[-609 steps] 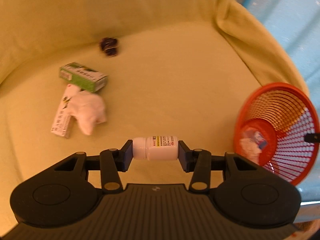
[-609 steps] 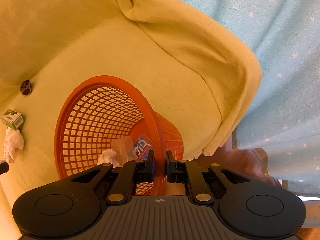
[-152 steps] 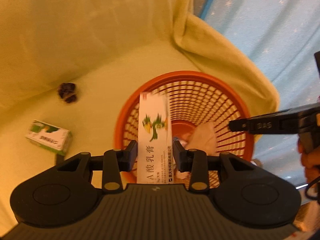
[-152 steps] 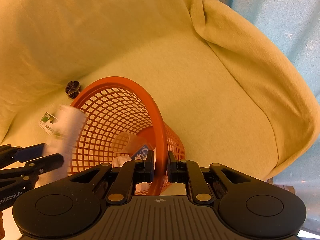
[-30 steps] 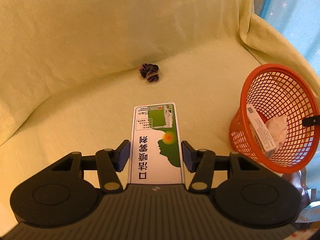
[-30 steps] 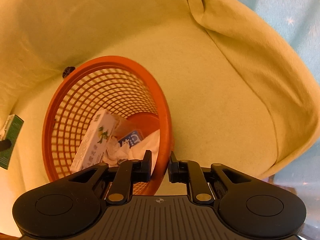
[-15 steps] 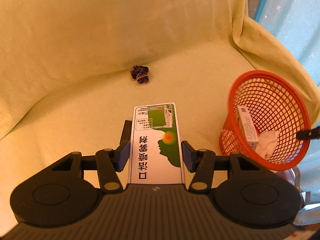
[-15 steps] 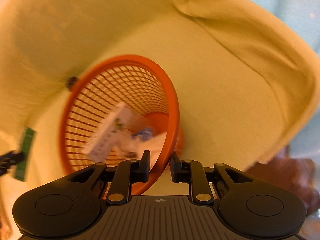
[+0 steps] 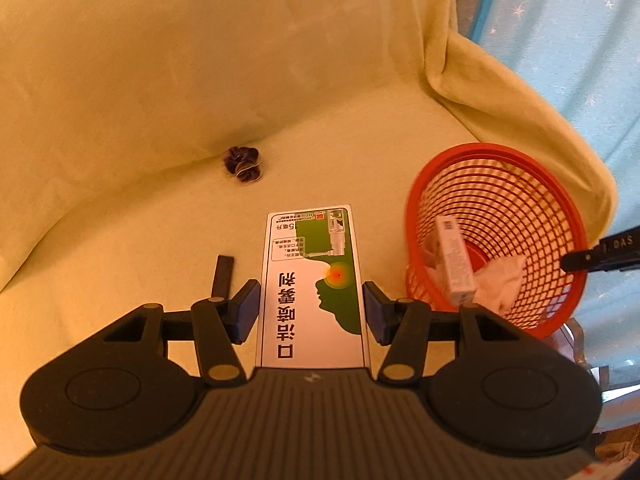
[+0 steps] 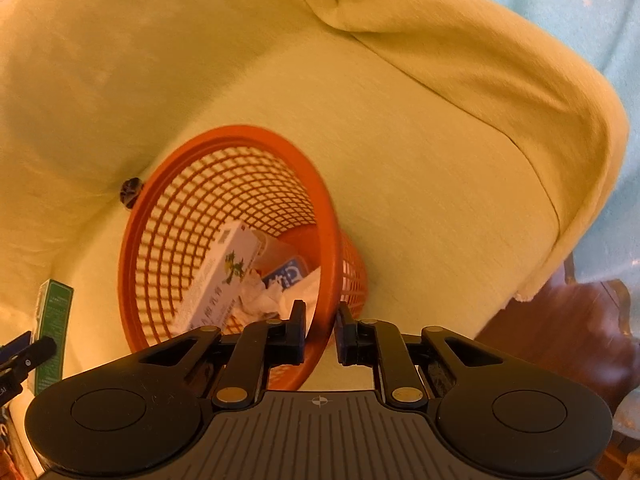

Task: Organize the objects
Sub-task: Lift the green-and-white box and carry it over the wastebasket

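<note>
My left gripper (image 9: pixel 311 312) is shut on a green and white medicine box (image 9: pixel 312 276), held flat above the yellow seat. To its right the orange mesh basket (image 9: pixel 480 148) leans toward it, with a white box (image 9: pixel 456 260) and crumpled tissue (image 9: pixel 500 280) inside. My right gripper (image 10: pixel 320 328) is shut on the near rim of the basket (image 10: pixel 224 132). In the right wrist view the basket holds a white box (image 10: pixel 224 280), a blue and white packet (image 10: pixel 286 276) and tissue (image 10: pixel 272 300). The green box (image 10: pixel 54 332) stands upright left of the basket.
A dark scrunchie (image 9: pixel 243 164) lies where the seat meets the yellow backrest (image 9: pixel 160 80). A small dark strip (image 9: pixel 222 276) lies on the seat by my left finger. A yellow armrest (image 10: pixel 480 80), blue starred curtain (image 9: pixel 580 40) and brown wooden furniture (image 10: pixel 580 320) lie to the right.
The basket has swung closer to my left gripper and tipped more toward it. The green box stays gripped, and the scrunchie has slid left in the left wrist view.
</note>
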A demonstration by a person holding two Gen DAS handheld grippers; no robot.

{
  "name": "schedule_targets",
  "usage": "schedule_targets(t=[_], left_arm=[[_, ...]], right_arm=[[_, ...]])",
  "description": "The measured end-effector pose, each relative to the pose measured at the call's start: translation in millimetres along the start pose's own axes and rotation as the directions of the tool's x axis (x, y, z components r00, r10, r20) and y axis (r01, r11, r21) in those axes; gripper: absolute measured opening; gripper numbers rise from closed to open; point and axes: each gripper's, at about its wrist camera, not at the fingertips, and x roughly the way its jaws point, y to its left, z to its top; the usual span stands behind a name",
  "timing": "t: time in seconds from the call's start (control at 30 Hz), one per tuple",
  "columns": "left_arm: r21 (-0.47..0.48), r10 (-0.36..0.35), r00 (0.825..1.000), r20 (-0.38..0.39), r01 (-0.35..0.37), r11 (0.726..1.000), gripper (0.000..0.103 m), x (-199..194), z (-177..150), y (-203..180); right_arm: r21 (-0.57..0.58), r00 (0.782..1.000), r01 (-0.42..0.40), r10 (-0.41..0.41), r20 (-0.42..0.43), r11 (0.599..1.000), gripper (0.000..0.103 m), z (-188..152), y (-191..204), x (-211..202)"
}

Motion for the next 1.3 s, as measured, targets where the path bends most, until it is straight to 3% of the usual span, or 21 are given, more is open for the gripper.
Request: schedule_targets(t=[0.33,1.3], left_arm=[[0.024,-0.049,0.999,0.013,0.049,0.999,0.05,-1,9,-15],[0.063,-0.112,0.994,-0.019,0.113,0.992,0.05,15,21,-43]], right_arm=[[-0.082,1.0,0.019,-0.017,0.027,0.996,0.008,6,29,4],[-0.169,0.999,0.038,-0.034,0.025,0.985,0.008,12,38,8]])
